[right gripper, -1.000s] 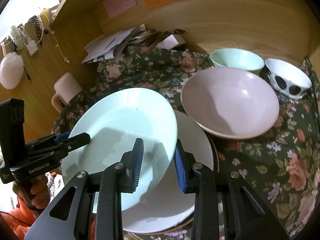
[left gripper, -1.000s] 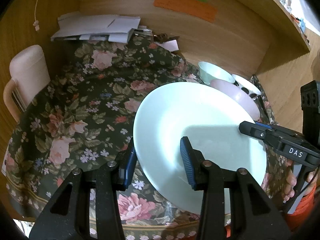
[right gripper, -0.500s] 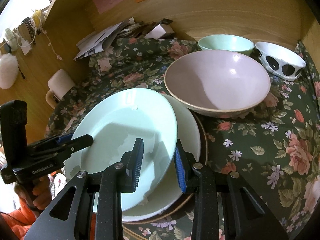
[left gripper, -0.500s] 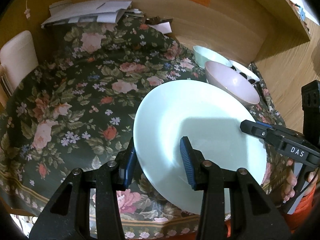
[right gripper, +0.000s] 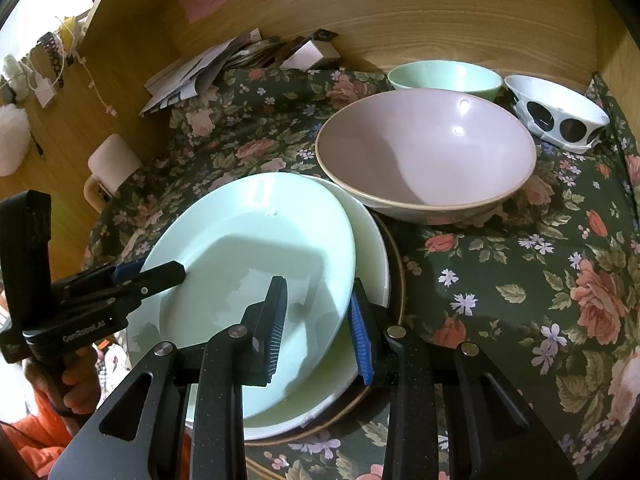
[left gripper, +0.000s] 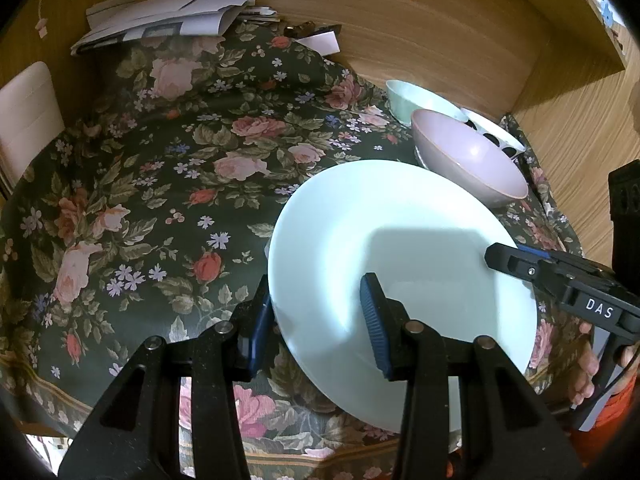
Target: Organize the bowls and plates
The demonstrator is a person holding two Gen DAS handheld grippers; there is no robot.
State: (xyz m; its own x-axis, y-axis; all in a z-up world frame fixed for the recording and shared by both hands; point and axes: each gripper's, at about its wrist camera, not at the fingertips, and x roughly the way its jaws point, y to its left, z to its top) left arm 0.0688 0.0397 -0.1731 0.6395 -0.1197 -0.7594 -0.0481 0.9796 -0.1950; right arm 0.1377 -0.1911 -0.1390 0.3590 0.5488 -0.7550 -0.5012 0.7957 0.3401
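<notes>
floral cloth [right gripper: 520,264] covers the bench. three bowls [right gripper: 428,152] stand behind three stacked plates [right gripper: 256,264]. both grippers' fingers [right gripper: 276,316] grip the top plate's rim.

Under the mint plate [right gripper: 256,240] that I hold, the white plate [right gripper: 372,248] and the brown plate [right gripper: 396,268] show only their right rims, and behind the pink bowl [left gripper: 468,156] the spotted bowl [left gripper: 496,136] is half hidden.

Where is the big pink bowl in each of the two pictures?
Left wrist view: the pink bowl sits upper right, behind the pale green plate.
Right wrist view: the pink bowl fills the upper middle, just behind the plate.
Shared landmark: the spotted white bowl, beside it near the wooden wall.
</notes>
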